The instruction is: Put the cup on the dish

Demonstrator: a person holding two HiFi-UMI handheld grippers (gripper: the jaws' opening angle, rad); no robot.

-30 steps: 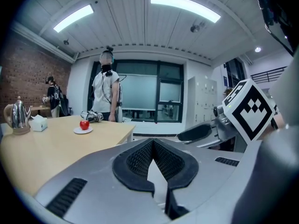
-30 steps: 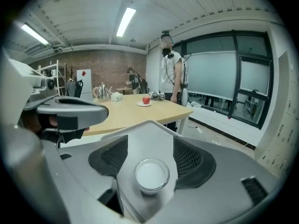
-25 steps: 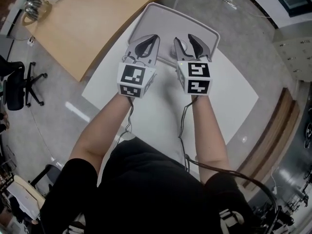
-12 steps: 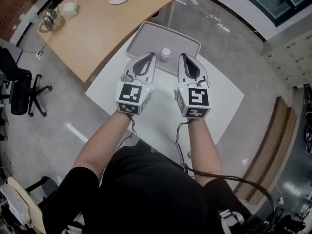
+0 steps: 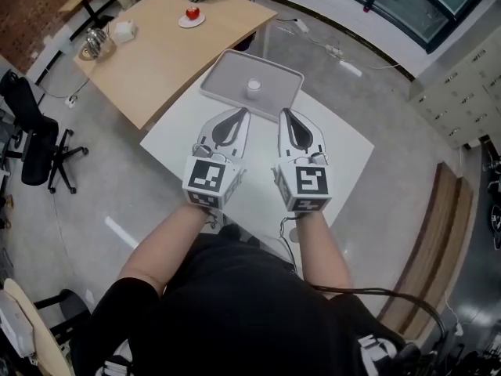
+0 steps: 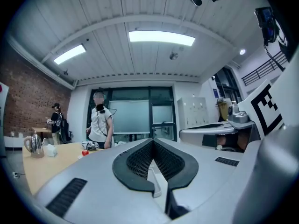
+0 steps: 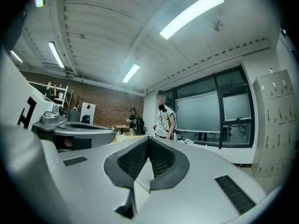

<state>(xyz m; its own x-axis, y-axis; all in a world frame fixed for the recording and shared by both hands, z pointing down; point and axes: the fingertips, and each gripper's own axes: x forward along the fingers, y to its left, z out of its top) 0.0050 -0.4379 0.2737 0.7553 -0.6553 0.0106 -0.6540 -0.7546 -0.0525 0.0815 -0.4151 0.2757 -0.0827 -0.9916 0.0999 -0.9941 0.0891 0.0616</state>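
**Cup on the dish, both grippers empty**

The cup (image 5: 253, 88) stands upright near the middle of the grey dish (image 5: 227, 81), at the far end of the white table (image 5: 344, 155). The left gripper (image 5: 239, 116) and the right gripper (image 5: 287, 114) are held side by side on the near side, clear of the dish. Each has its jaws pressed together on nothing, as both gripper views confirm. The placing is judged complete, so the step in hand is judged to be the clearing away. This is best done with both grippers held high and level above the dish rim, so that the cup is not brushed. Should the cup need re-seating, the jaws must be spread before it is approached.
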